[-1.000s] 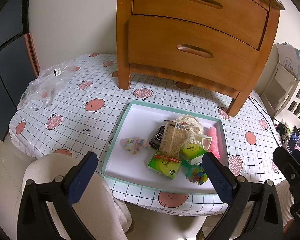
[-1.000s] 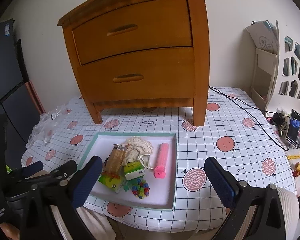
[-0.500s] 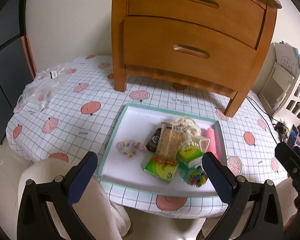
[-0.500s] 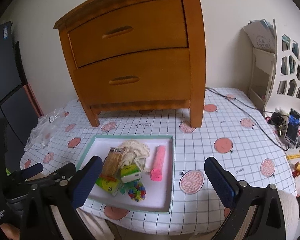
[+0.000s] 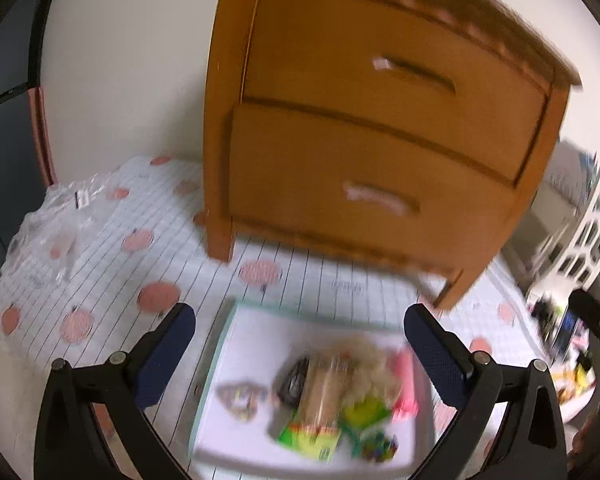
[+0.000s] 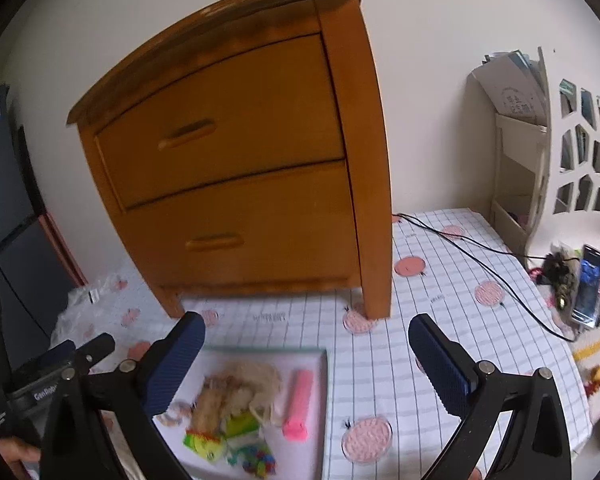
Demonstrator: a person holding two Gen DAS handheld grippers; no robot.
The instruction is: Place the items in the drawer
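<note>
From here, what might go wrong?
Both drawers look shut, so nothing can go in until one is pulled open. The cabinet stands on thin legs on a tablecloth; tugging may slide it. The tray items lie heaped, so a gripper may snag several.

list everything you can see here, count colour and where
nightstand: 1, orange-brown wood, two shut drawers, on the table behind the tray
tablecloth: 1, white grid with pink fruit prints, covering the table
tray: 1, white with teal rim, near table edge
pink stick-shaped item: 1, right side of the tray
snack packets and small toys: a pile, beige, green, multicolour, in the tray; blur hides the exact count
clear plastic bag: 1, left end of the table
black cable: 1, across the table's right side
phone: 1, dark, propped at far right
white shelf: 1, right, by the wall
left gripper: 1, black, blue pads, open
right gripper: 1, same, open
</note>
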